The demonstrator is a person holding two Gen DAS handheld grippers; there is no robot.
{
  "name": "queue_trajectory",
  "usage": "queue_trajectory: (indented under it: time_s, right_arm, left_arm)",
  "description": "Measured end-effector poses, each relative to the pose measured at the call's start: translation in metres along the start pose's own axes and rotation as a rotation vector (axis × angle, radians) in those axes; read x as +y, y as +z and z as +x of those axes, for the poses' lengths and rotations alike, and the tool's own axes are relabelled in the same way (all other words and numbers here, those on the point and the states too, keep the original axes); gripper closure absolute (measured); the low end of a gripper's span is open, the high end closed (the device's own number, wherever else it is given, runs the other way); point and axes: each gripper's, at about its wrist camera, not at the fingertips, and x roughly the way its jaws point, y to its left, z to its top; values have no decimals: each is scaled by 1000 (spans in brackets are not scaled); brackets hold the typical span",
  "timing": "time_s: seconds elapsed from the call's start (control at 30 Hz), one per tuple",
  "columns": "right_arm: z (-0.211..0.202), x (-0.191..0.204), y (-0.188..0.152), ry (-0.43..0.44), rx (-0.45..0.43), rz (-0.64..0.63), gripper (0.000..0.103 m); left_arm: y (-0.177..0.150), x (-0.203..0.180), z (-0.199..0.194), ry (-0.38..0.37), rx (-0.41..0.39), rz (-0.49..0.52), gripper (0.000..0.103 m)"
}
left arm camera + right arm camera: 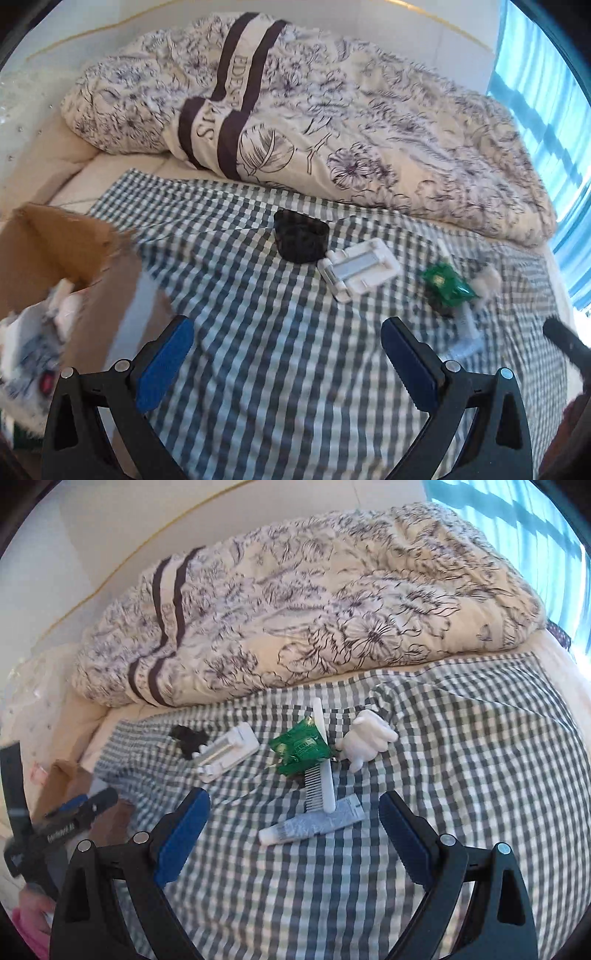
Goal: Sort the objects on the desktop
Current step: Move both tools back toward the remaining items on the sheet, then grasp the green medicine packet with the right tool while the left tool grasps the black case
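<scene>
Small objects lie on a checked cloth (461, 775) spread over a bed. A white tube (312, 825) lies just ahead of my right gripper (293, 836), which is open and empty. Beyond the tube are a white comb (325, 760), a green packet (301, 747), a white hand-shaped figure (364, 740), a white flat stand (229, 753) and a black object (188, 738). My left gripper (288, 363) is open and empty over the cloth. Ahead of it sit the black object (301, 236), the white stand (360, 267) and the green packet (445, 284).
An open cardboard box (70, 251) with pale items inside stands at the cloth's left edge, close to my left gripper. A rumpled flower-print duvet (332, 118) fills the bed behind the objects. Blue curtains (546, 92) hang at the right. The left gripper (74, 812) shows at the right wrist view's left edge.
</scene>
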Motion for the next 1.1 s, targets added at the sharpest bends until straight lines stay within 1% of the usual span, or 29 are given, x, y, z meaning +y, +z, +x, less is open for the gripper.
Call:
queue_trajectory:
  time_s: [0.1, 0.2, 0.33, 0.43, 0.5, 0.6, 0.67, 0.7, 0.77, 0.8, 0.83, 0.87, 0.9, 0.93, 1.03, 1.1]
  right_arm:
    - [27, 15, 3, -38, 10, -86, 10]
    - [54, 25, 10, -39, 29, -138, 10]
    - [87, 30, 18, -55, 49, -162, 10]
    - [112, 27, 22, -91, 77, -170, 10]
    - [125, 25, 24, -117, 95, -169, 10]
    - [140, 20, 22, -154, 111, -171, 11]
    - [148, 17, 20, -178, 120, -171, 26]
    - [152, 14, 18, -187, 131, -168, 37]
    - [154, 10, 16, -198, 125, -161, 38]
    - [152, 8, 16, -200, 121, -154, 43]
    - [149, 6, 16, -196, 117, -142, 47]
    - [146, 4, 16, -197, 114, -134, 50]
    - [142, 3, 15, -197, 107, -128, 55]
    - [137, 2, 14, -191, 101, -125, 56]
    - [125, 2, 8, -188, 82, -120, 59]
    - [114, 3, 4, -183, 69, -116, 59]
  left_arm:
    - [9, -1, 26, 0, 19, 0, 0]
    - [19, -1, 48, -2, 31, -19, 0]
    - [33, -2, 75, -18, 44, -68, 0]
    - [42, -4, 94, -16, 58, -84, 0]
    - [47, -4, 106, -3, 64, -86, 0]
    - [53, -1, 129, 24, 80, -117, 0]
    - [56, 0, 143, 58, 97, -142, 0]
    - [56, 0, 151, 72, 110, -154, 0]
    - [57, -1, 164, 80, 128, -155, 0]
    - [56, -1, 169, 89, 133, -147, 0]
    - [54, -1, 172, 89, 132, -139, 4]
    - [51, 0, 173, 69, 123, -135, 18]
    - [48, 1, 171, 44, 110, -126, 28]
    - [45, 0, 169, 38, 101, -108, 35]
    - [39, -5, 161, 56, 80, -33, 36]
    - [33, -1, 151, 35, 75, -32, 36]
